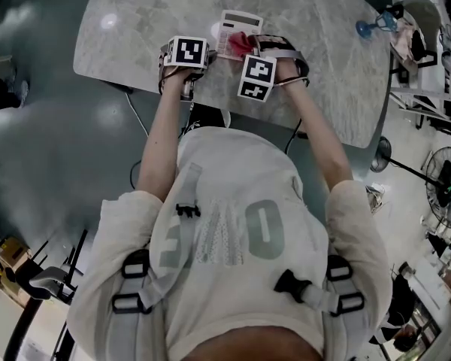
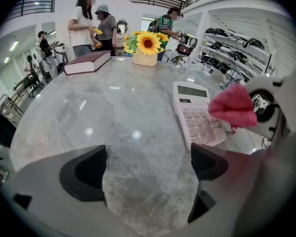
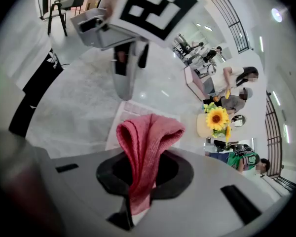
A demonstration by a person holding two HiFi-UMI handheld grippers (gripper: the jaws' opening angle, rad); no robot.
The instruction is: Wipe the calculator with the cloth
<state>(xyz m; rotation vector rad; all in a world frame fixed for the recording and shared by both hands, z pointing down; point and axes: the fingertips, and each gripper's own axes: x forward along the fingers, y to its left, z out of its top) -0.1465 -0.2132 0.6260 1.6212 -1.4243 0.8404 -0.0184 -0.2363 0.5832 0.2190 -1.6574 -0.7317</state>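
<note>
Cloth (image 3: 150, 132), red and folded into a loop, is pinched between the pressed-together jaws of the right tongs (image 3: 138, 189). Its free bulge sticks out ahead of them, over the keypad of the calculator (image 3: 122, 113); whether it is touching the keys I cannot tell. The left tongs (image 2: 148, 167) are spread, with only bare table (image 2: 113, 102) between the jaws. The calculator lies ahead of them and off to their right, unheld.

To wipe well, I would press the fold flat on the keys and draw it along the calculator in light, even strokes. The calculator looks loose and could skate, so bracing its near edge with the left tongs would help.

Count: one calculator, one cloth, two tongs (far beyond the left tongs, one book (image 2: 88, 62) and one pot of sunflowers (image 2: 147, 46)).
</note>
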